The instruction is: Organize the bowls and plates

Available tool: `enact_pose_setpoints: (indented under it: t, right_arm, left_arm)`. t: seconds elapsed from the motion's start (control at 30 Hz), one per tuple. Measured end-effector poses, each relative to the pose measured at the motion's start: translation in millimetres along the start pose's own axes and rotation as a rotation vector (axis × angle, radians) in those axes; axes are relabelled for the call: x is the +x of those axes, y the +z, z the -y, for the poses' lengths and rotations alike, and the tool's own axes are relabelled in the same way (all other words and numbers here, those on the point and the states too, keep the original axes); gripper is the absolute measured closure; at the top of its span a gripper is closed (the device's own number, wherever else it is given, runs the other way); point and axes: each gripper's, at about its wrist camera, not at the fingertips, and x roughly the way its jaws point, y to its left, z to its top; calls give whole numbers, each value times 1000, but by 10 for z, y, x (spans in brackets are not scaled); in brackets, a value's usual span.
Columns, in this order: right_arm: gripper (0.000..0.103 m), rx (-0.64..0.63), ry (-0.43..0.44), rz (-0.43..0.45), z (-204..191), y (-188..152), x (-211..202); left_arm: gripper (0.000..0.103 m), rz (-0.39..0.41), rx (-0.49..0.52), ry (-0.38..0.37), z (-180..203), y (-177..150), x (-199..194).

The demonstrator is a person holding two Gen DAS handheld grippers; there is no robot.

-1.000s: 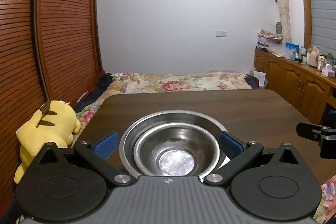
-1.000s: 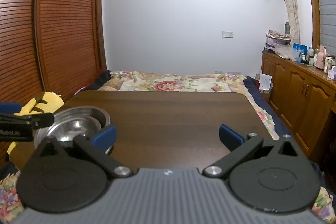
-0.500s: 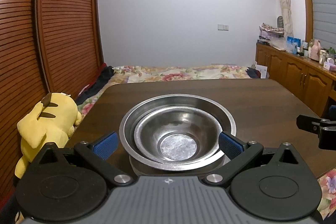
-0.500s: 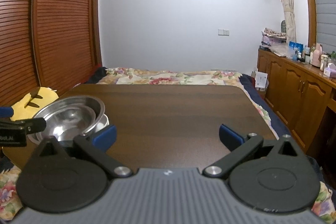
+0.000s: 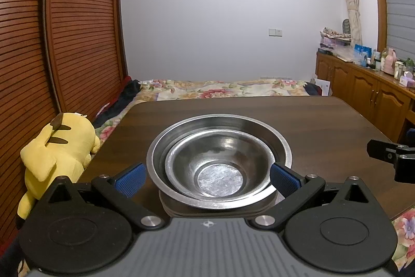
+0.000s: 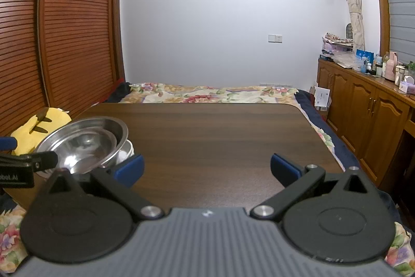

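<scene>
The small steel bowl sat mouth-up, nested inside the large steel bowl on a stack of plates, near the 7 o'clock corner of the wooden table. Being round, the bowls showed no long axis. The left gripper had its jaws spread wide on either side of the stack, gripping nothing; a second earlier it looked down more steeply. The right gripper was also wide open over bare wood at 3 o'clock of the stack.
</scene>
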Motion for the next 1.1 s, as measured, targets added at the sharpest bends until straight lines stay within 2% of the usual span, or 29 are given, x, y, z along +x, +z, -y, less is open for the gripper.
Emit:
enact_pose_setpoints:
  t: [1.1]
  right_arm:
    - [0, 9, 1, -7, -9, 11, 24]
  left_arm:
    - [0, 2, 2, -4, -18, 6, -2]
